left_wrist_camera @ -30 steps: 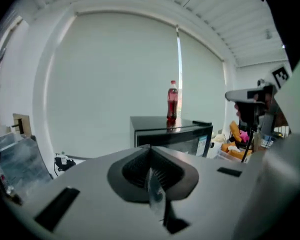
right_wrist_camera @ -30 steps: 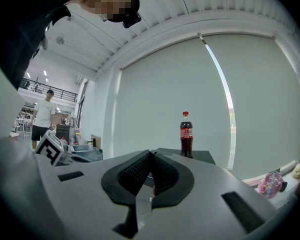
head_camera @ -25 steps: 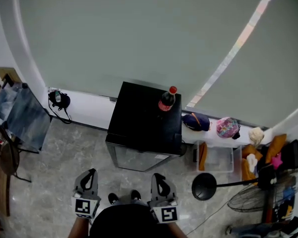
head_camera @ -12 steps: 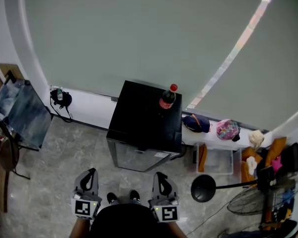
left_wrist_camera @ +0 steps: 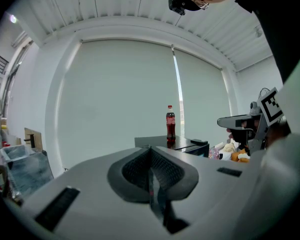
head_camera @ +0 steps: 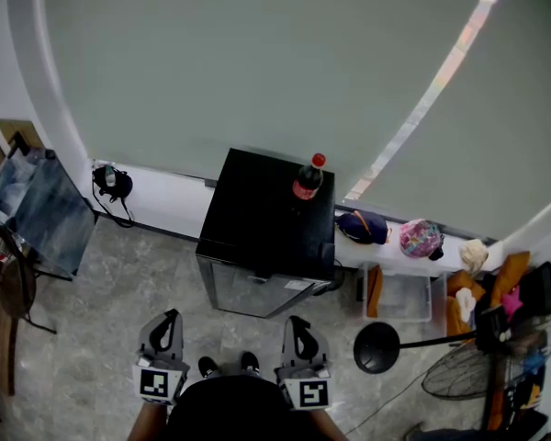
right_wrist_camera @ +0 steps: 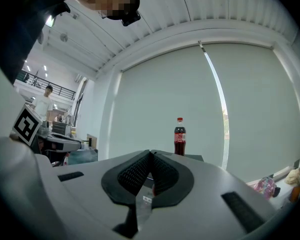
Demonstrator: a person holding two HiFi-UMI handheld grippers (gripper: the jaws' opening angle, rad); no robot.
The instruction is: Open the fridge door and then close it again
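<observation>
Fridge stands at 12 o'clock from my tongs, well apart; its door is shut and faces me, long edge running 9 to 3; right gripper lies nearer than left gripper; both have jaws pressed together, empty; bottle on top, red label unreadable; I cannot make out a handle.

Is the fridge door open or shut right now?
Shut: in the head view the fridge door lies flush with the black fridge body, with no gap at either edge.
</observation>
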